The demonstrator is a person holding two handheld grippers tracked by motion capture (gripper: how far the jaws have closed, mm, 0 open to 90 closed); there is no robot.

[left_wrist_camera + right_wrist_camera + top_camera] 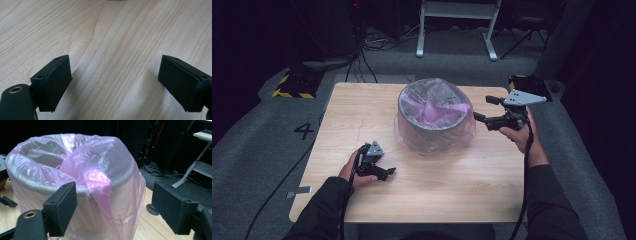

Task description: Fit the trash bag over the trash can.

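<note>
Facing right gripper (113, 207): lined bin (75, 182)

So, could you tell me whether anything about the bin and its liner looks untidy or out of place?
Yes: the pink bag lining the grey bin is bunched over the rim on one side and sags loosely down the outside instead of lying smooth. Nothing looks spilled or damaged.

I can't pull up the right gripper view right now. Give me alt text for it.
A grey round bin lined with a pink translucent plastic bag stands on the wooden table close ahead of the open right gripper, whose two black jaws rise wide apart with nothing between them. Dark floor, cables and a white desk leg lie behind.
</note>
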